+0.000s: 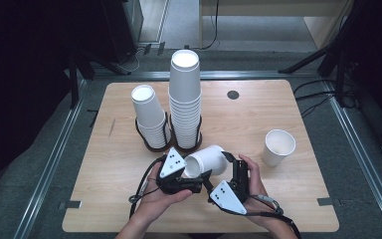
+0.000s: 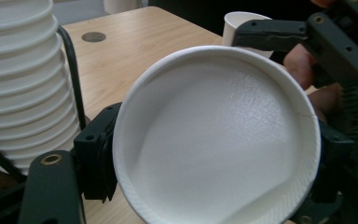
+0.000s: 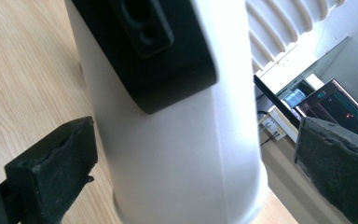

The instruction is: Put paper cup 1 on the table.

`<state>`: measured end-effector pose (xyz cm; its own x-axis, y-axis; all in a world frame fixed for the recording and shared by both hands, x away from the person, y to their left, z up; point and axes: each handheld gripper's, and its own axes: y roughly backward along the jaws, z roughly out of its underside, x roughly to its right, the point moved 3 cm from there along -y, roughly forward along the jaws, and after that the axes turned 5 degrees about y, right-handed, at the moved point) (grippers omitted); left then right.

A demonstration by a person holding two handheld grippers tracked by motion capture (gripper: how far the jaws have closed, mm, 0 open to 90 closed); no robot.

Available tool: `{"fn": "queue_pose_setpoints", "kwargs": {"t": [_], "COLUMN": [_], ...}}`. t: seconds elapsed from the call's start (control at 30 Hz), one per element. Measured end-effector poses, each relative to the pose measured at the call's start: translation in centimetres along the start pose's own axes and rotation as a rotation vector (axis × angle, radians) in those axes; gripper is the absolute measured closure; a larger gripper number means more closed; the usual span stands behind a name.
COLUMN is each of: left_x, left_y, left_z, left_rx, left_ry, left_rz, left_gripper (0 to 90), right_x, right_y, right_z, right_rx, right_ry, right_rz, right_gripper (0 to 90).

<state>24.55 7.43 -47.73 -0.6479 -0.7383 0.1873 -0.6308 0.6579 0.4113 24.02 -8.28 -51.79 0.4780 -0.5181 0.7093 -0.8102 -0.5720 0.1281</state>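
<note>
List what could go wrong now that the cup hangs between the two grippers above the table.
1. The left gripper alone pinches the paper cup at its rim, and the right gripper stands open around the body; the thin wall may buckle or slip.
2. The cup lies on its side close to the tall stack; a swing could knock the stack.
3. If dropped, it may roll toward the lone cup.

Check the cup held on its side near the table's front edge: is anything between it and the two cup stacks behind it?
Nothing visible. The cup lies sideways with the left gripper shut on its rim; the right gripper stands open around its base. Bare tabletop separates it from the short stack and tall stack.
</note>
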Motion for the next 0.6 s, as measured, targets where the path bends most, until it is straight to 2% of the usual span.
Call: {"fn": "queue_pose_setpoints", "kwargs": {"t": [0.23, 0.33, 0.43, 0.5, 0.53, 0.6], "left_x": [-0.4, -0.3, -0.3, -0.4, -0.4, -0.5], "left_y": [0.2, 0.2, 0.4, 0.5, 0.5, 0.5], "left_z": [-0.2, -0.4, -0.7, -0.8, -0.8, -0.7], "left_rx": [0.046, 0.065, 0.103, 0.132, 0.133, 0.124], "left_ry": [0.018, 0.032, 0.028, 0.032, 0.030, 0.017], "left_rz": [-0.036, -0.033, -0.050, -0.063, -0.069, -0.082], "left_gripper": [22.4, 22.4, 22.3, 22.2, 22.2, 22.1], "right_x": [0.5, 1.2, 2.2, 2.9, 3.4, 3.9], "right_y": [1.0, 1.6, 2.1, 2.4, 2.4, 2.5], "right_z": [0.0, 0.0, -0.2, -0.3, -0.2, -0.1], "right_rx": [-0.009, -0.012, 0.002, 0.009, 0.007, 0.009], "right_ry": [-0.088, -0.154, -0.271, -0.395, -0.462, -0.534], "right_rz": [0.008, 0.021, 0.021, -0.008, -0.010, 0.002], "right_gripper": [0.1, 0.0, 0.0, 0.0, 0.0, 0.0]}}
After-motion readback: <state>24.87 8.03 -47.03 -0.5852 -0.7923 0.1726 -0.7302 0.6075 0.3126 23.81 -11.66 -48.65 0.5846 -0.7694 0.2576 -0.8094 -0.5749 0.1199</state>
